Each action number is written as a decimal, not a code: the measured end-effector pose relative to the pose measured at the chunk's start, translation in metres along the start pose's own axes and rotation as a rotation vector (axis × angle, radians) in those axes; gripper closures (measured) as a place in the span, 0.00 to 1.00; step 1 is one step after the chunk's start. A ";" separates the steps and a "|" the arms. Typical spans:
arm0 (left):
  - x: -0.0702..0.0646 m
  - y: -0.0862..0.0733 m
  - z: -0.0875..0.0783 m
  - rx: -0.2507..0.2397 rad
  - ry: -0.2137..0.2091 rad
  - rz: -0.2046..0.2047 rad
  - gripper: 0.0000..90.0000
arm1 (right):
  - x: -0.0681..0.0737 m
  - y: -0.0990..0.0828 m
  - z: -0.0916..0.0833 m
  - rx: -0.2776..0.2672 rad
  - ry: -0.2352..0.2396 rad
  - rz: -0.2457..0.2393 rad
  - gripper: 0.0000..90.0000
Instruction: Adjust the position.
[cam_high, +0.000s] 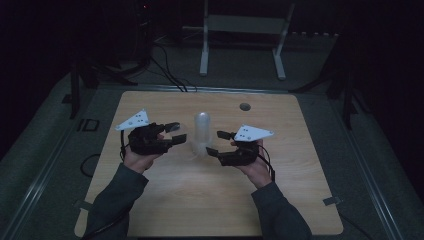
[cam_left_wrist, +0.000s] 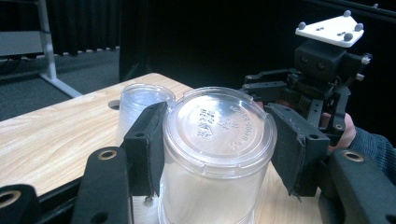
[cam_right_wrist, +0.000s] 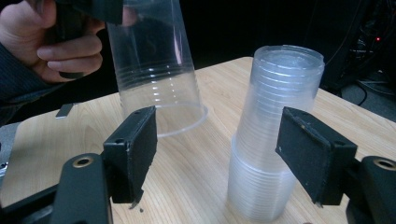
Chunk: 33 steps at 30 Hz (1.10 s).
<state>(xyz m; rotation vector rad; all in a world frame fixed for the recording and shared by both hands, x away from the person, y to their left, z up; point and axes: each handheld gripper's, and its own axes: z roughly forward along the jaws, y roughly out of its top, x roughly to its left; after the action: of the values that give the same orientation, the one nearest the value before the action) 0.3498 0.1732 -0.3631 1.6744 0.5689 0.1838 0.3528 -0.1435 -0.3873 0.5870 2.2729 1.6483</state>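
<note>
An upside-down stack of clear plastic cups (cam_high: 202, 131) (cam_left_wrist: 140, 100) (cam_right_wrist: 275, 135) stands on the middle of the wooden table (cam_high: 280, 180). My left gripper (cam_high: 176, 133) (cam_left_wrist: 215, 154) is shut on a single clear cup (cam_left_wrist: 217, 126) (cam_right_wrist: 154, 79). That cup is bottom up, tilted and lifted off the table just left of the stack. My right gripper (cam_high: 215, 143) (cam_right_wrist: 224, 158) is open right beside the stack's lower part. Its one pad (cam_right_wrist: 313, 158) is in front of the stack's side, the other pad (cam_right_wrist: 133, 149) well apart from it.
A round hole (cam_high: 244, 106) sits in the table's far right part. Behind the table are a white stand (cam_high: 245, 40) and cables (cam_high: 167, 70) on the dark floor. Both forearms come in over the near edge.
</note>
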 end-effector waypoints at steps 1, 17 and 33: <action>0.000 0.000 0.000 -0.001 -0.001 0.000 0.46 | 0.000 0.000 0.000 -0.001 0.003 0.001 0.31; -0.002 -0.004 0.002 0.001 -0.019 -0.002 0.46 | 0.007 0.004 0.003 -0.025 0.031 -0.010 0.30; -0.003 -0.006 0.005 -0.001 -0.038 -0.005 0.46 | 0.015 0.008 0.005 -0.058 0.086 -0.035 0.28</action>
<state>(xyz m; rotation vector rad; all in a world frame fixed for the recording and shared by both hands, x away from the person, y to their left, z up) 0.3477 0.1682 -0.3696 1.6715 0.5442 0.1484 0.3437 -0.1300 -0.3809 0.4693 2.2726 1.7479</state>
